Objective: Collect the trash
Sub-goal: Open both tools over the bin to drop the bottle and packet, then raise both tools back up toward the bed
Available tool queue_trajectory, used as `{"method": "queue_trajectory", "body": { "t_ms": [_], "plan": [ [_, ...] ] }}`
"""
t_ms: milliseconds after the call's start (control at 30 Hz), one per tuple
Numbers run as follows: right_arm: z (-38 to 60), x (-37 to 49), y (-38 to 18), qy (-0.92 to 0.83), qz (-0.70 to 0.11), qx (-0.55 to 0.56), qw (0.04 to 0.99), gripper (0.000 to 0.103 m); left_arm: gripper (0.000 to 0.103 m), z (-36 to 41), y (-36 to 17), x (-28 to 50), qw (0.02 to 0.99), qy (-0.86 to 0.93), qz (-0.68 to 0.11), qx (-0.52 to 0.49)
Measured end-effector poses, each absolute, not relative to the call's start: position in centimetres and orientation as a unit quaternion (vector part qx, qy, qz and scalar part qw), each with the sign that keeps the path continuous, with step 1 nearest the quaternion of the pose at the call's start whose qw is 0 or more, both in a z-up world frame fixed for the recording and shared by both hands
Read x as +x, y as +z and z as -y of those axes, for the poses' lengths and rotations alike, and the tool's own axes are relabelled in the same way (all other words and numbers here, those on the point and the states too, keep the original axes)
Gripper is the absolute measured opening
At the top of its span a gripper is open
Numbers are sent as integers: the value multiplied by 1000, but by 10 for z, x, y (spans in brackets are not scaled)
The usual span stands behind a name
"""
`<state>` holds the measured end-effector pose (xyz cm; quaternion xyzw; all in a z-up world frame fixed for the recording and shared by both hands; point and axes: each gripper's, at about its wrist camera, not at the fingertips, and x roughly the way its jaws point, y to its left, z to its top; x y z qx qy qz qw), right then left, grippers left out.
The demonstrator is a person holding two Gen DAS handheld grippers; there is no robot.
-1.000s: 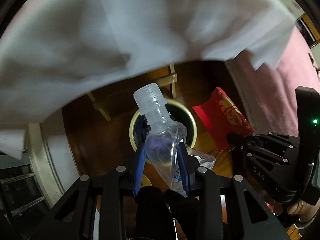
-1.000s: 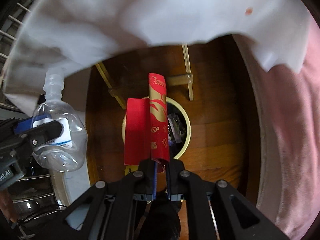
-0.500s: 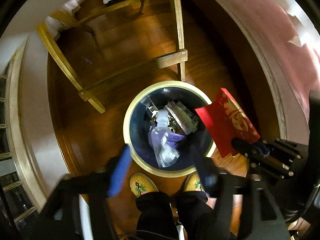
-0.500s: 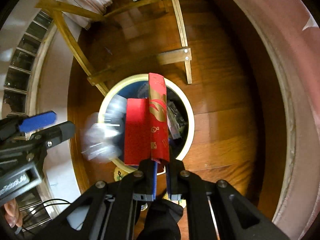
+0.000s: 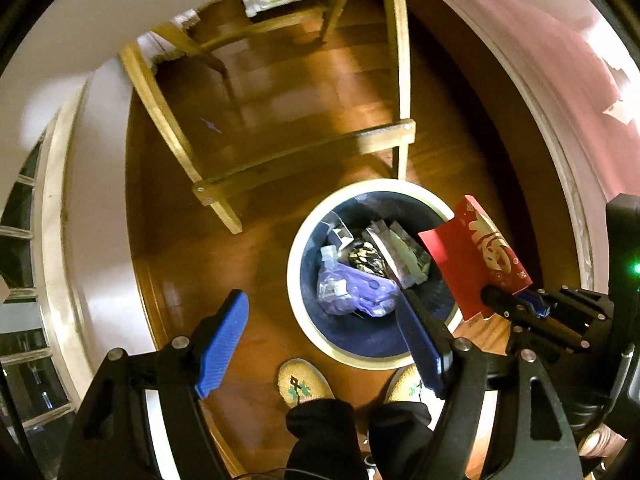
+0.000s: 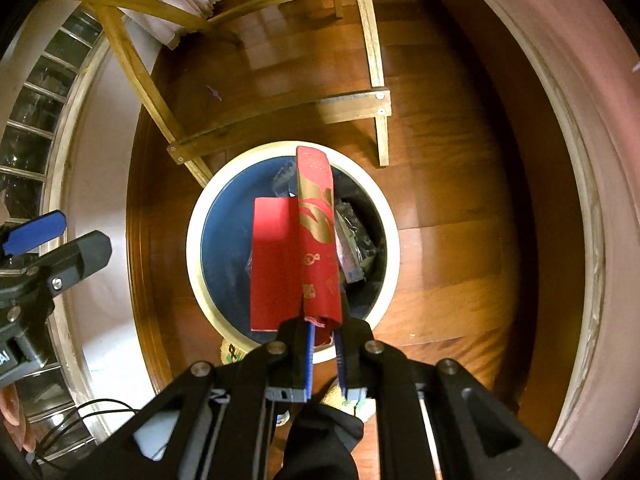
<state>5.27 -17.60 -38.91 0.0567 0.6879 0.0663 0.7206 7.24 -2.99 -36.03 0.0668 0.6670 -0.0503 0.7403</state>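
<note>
Left wrist view: the left tool (image 5: 320, 344) hangs empty, jaws opening, above the trash bin (image 5: 298, 312); the plastic bottle (image 5: 352, 290) lies inside

Right wrist view: the right tool (image 6: 323, 344) grasps the red envelope (image 6: 298, 258) over the bin; releasing it looks next

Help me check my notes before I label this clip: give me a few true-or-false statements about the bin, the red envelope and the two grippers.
1. The clear plastic bottle lies inside the round cream-rimmed bin. True.
2. The red and gold paper envelope lies in the bin. False: the right gripper holds it above the bin.
3. The left gripper grips the bottle. False: its jaws are opening with nothing between them.
4. The bin stands on a wooden floor. True.
5. The bin is empty. False: wrappers and the bottle are in it.
</note>
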Motion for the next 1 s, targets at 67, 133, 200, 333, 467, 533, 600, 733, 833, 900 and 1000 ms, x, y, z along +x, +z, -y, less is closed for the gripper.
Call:
{"method": "queue_trajectory", "body": {
  "t_ms": [67,133,200,333,467,533,600,733,833,900,1000],
  "plan": [
    [173,54,-387,70,-687,54,721,10,75,27,-356,72,743,-45,-664,65],
    [170,56,-386,71,-685,50,723,10,75,25,-352,71,748,-39,-660,61],
    [167,57,-385,72,-684,49,724,12,75,23,-347,70,751,-37,-657,57],
    [164,58,-383,76,-682,45,726,22,75,21,-340,69,758,-34,-649,54],
    [161,57,-380,76,-676,47,732,59,75,19,-333,67,763,-30,-644,50],
    [160,56,-378,73,-671,47,736,60,75,17,-330,65,764,-28,-643,49],
    [159,54,-374,70,-669,45,738,60,75,14,-325,63,766,-26,-641,47],
    [156,50,-361,69,-665,47,742,60,75,8,-313,58,769,-19,-638,43],
    [154,47,-346,70,-661,50,745,61,75,3,-296,53,771,-12,-635,37],
    [152,45,-329,73,-656,52,749,60,75,0,-283,51,773,-7,-633,34],
    [150,43,-303,78,-647,55,756,60,75,-5,-257,48,779,-1,-626,26]
  ]
}}
